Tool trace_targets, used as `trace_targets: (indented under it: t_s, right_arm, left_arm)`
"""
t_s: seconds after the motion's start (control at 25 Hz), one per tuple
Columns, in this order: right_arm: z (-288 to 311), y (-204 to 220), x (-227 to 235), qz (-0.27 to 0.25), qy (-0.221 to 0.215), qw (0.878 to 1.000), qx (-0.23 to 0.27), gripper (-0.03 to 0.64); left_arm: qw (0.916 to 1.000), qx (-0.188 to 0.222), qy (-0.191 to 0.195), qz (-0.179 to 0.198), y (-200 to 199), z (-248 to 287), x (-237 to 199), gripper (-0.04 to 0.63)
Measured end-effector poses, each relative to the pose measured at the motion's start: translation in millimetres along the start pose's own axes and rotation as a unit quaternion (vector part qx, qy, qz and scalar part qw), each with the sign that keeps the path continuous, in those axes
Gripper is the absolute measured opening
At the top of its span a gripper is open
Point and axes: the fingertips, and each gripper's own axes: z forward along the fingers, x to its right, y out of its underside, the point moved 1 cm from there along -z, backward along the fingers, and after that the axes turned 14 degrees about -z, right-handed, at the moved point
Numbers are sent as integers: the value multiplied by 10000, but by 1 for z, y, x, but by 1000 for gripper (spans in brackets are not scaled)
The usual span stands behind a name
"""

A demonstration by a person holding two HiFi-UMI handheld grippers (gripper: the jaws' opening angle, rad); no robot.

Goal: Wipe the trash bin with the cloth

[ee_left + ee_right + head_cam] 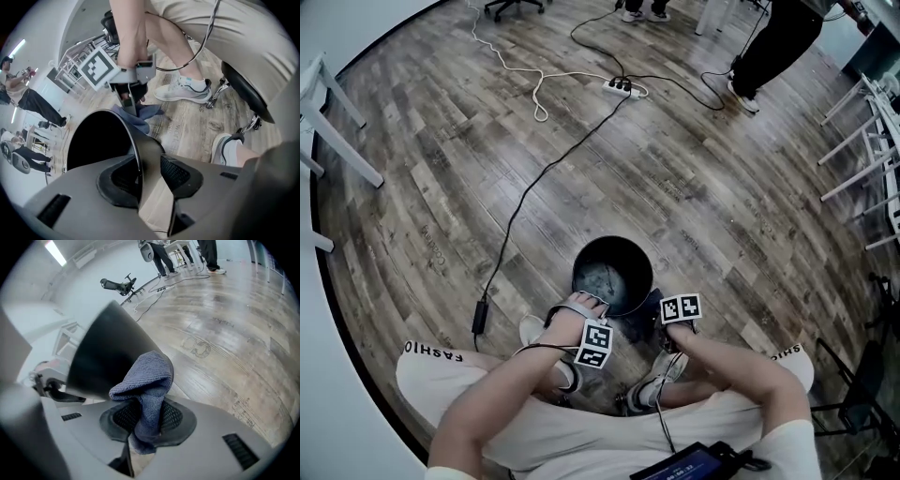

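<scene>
The black round trash bin [612, 272] stands on the wooden floor just in front of my feet. My left gripper [584, 305] straddles its near rim. In the left gripper view the bin's thin wall [140, 154] runs between the jaws of the left gripper [147, 177], with a gap showing beside the right pad [180, 172], so the gripper is open. My right gripper [147, 420] is shut on a bunched blue cloth [149, 376], held beside the bin's outer wall [103, 352]. The cloth [645, 314] shows at the bin's near right side.
A power strip [621, 88] with white and black cables lies on the floor beyond the bin, and a black adapter [478, 317] to its left. A person's legs [773, 47] stand far right. White furniture legs [333, 122] and racks [872, 159] line the sides.
</scene>
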Motion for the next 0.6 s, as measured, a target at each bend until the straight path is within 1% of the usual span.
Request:
trace_targets:
  t_s: [0.04, 0.12, 0.2, 0.32, 0.44, 0.6]
  right_arm:
    - [-11, -2, -9, 48, -75, 9999, 80, 84]
    - [-31, -7, -26, 68, -216, 9994, 243, 83]
    - [-47, -14, -42, 23, -331, 9988, 364, 84]
    - [-61, -19, -65, -33, -440, 9982, 409, 83]
    - [-63, -12, -83, -168, -496, 9980, 367, 83]
    - [-46, -10, -83, -165, -447, 9984, 293, 83]
  left_arm:
    - [10000, -13, 53, -26, 3, 0, 3, 144]
    - [9999, -50, 82, -71, 8, -1, 6, 152]
    - [9999, -109, 5, -86, 14, -2, -1, 153]
    - [9997, -139, -124, -134, 20, -3, -12, 153]
    - [9995, -163, -264, 2, 20, -2, -12, 145]
    - [9993, -231, -203, 230, 19, -2, -9, 109]
